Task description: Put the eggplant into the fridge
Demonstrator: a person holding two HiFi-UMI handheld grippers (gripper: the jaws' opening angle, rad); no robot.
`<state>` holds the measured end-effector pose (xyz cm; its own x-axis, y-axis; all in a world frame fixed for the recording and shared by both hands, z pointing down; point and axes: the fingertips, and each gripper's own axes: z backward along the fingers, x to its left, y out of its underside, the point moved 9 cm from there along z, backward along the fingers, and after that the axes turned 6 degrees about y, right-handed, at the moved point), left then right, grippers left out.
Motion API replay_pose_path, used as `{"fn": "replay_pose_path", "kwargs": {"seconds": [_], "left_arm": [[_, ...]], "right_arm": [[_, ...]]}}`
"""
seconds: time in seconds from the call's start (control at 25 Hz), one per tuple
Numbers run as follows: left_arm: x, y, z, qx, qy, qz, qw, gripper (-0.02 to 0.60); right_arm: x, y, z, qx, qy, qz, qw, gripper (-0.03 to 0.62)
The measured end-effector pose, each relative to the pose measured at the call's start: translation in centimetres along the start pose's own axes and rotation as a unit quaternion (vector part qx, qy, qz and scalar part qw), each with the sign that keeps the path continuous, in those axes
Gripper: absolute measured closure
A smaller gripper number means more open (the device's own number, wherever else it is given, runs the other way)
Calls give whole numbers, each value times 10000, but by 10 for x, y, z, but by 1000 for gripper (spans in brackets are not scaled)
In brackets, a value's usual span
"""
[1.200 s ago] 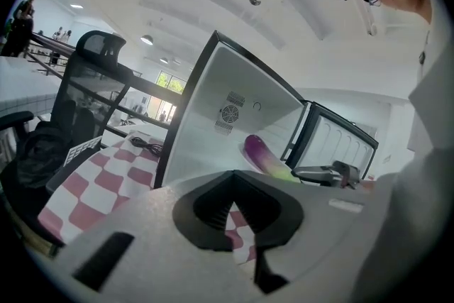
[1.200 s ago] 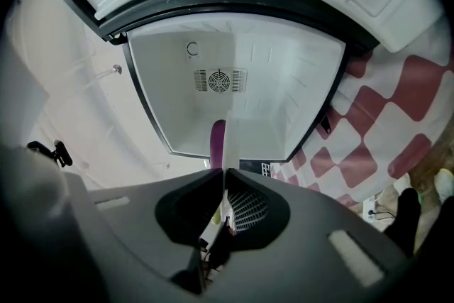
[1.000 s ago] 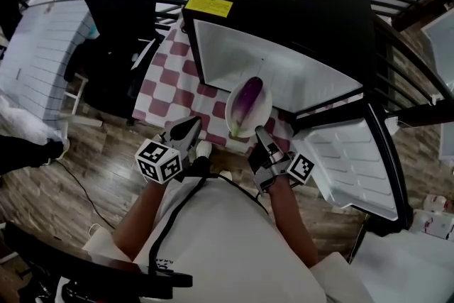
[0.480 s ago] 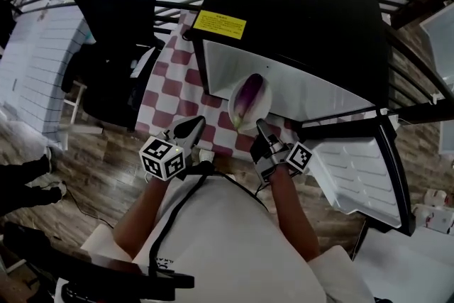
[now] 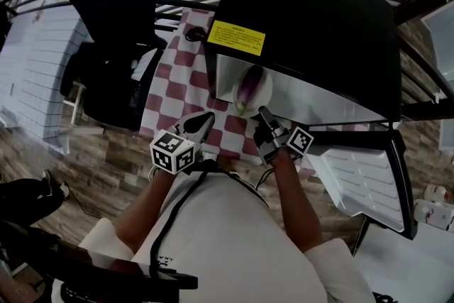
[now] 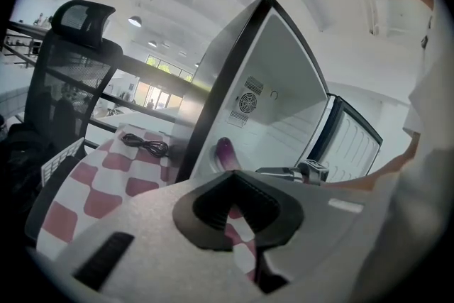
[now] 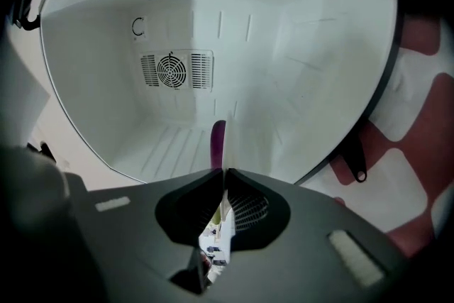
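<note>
Head view: eggplant (image 5: 250, 87) lies lengthwise on a white plate (image 5: 265, 93), right at the mouth of the open fridge (image 5: 312, 10), low against the white floor of the cavity. Purple, glossy, stem end toward the person.

Right gripper (image 5: 264, 113) sits at 6 o'clock of the plate, clamped on its near rim. Right gripper view confirms it: jaws pinched narrow on the plate's thin white edge (image 7: 225, 147), the eggplant (image 7: 217, 142) just at 9 o'clock of that edge, and the fan grille (image 7: 172, 71) on the back wall behind.

Handling, my judgement: smooth waxy skin, so slippery. Firm body but it bruises. Rounded, so it may roll if the plate tips; keep the plate level. Rim hold is off-centre, with the load out ahead of the jaws. If taken directly, grip across the thick middle, not the tapering stem end.

Left gripper (image 5: 201, 121) is at 9 o'clock of the right one, over the checkered counter (image 5: 170, 92). Its jaws are together, nothing between them. Fridge door (image 5: 362, 174) hangs open at 4 o'clock. Black chair (image 5: 106, 25) at 10 o'clock.
</note>
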<state>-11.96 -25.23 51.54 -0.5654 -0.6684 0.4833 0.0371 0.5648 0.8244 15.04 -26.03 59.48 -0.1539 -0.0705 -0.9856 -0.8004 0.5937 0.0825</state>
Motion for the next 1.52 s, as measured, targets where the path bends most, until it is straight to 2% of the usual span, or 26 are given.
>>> {"fn": "replay_pose_path", "kwargs": {"seconds": [0.44, 0.92, 1.28, 1.52], "left_arm": [[30, -5, -11, 233, 50, -23, 9997, 577], [44, -6, -15, 422, 174, -66, 9989, 577], [44, -5, -12, 445, 187, -56, 9988, 577], [47, -3, -4, 429, 136, -28, 9990, 577]], "right_arm": [[-18, -12, -35, 13, 112, 31, 9999, 562], [-16, -20, -56, 40, 154, 167, 9997, 562], [-23, -24, -67, 69, 418, 256, 9988, 562], [-37, -29, -72, 22, 601, 124, 9981, 562]]}}
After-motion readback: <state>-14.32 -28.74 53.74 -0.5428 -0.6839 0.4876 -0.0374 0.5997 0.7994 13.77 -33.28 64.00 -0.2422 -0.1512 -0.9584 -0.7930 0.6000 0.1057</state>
